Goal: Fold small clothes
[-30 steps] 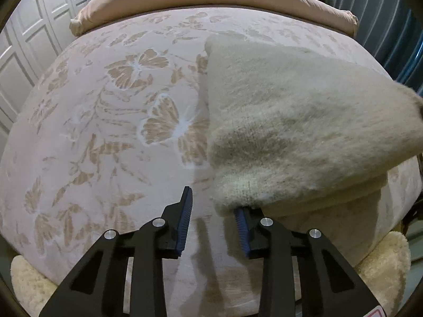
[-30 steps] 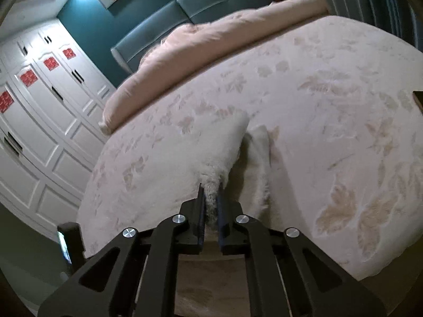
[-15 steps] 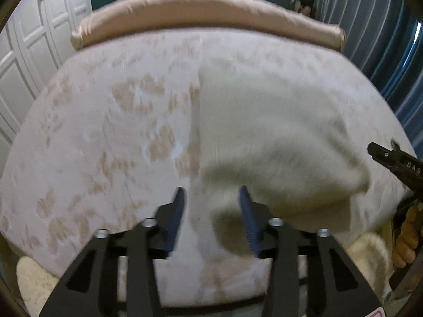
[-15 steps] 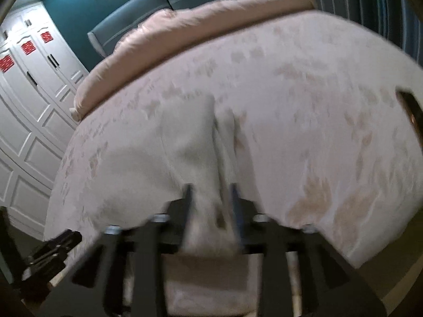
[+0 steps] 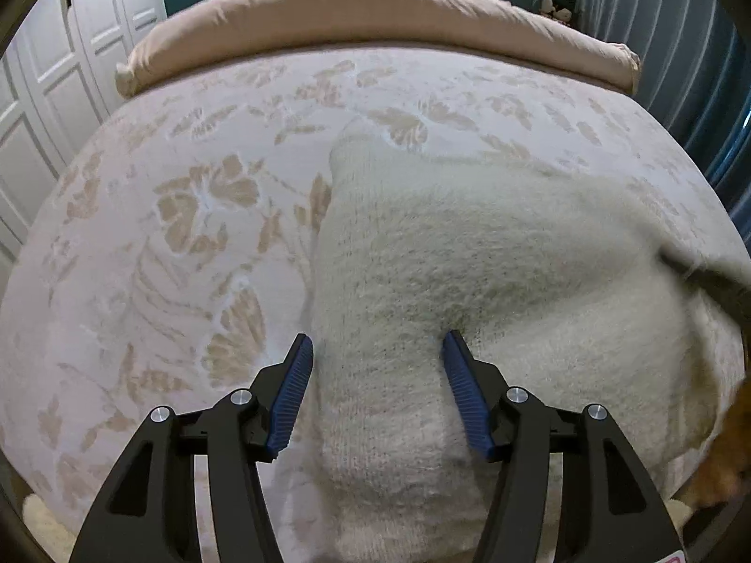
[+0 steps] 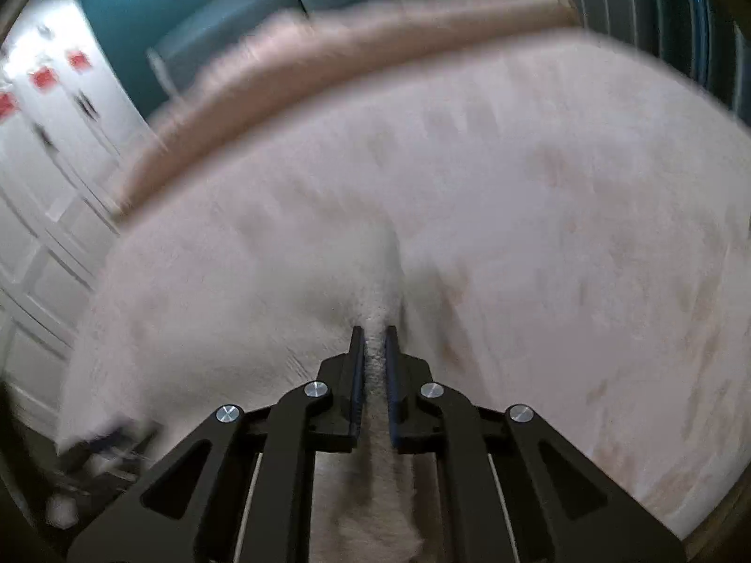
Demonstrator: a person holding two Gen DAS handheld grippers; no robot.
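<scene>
The sweater point(image 5: 493, 281) is a cream knit, fuzzy and matt, with a fine ribbed weave showing where it hangs over the bed edge. Under it the bedspread point(image 5: 187, 244) is a pale woven cloth with a raised, faintly shiny leaf and flower pattern in tan. The rolled duvet point(image 5: 375, 14) at the far end looks like smooth, soft pinkish cloth. The left gripper point(image 5: 375, 394) is black matt plastic with bright metal screw heads, and its pads point(image 5: 293, 394) are blue, finely ridged rubber. The right gripper point(image 6: 374, 366) has the same finish. The wardrobe doors point(image 5: 51, 70) are smooth white panelling with a slight sheen.
</scene>
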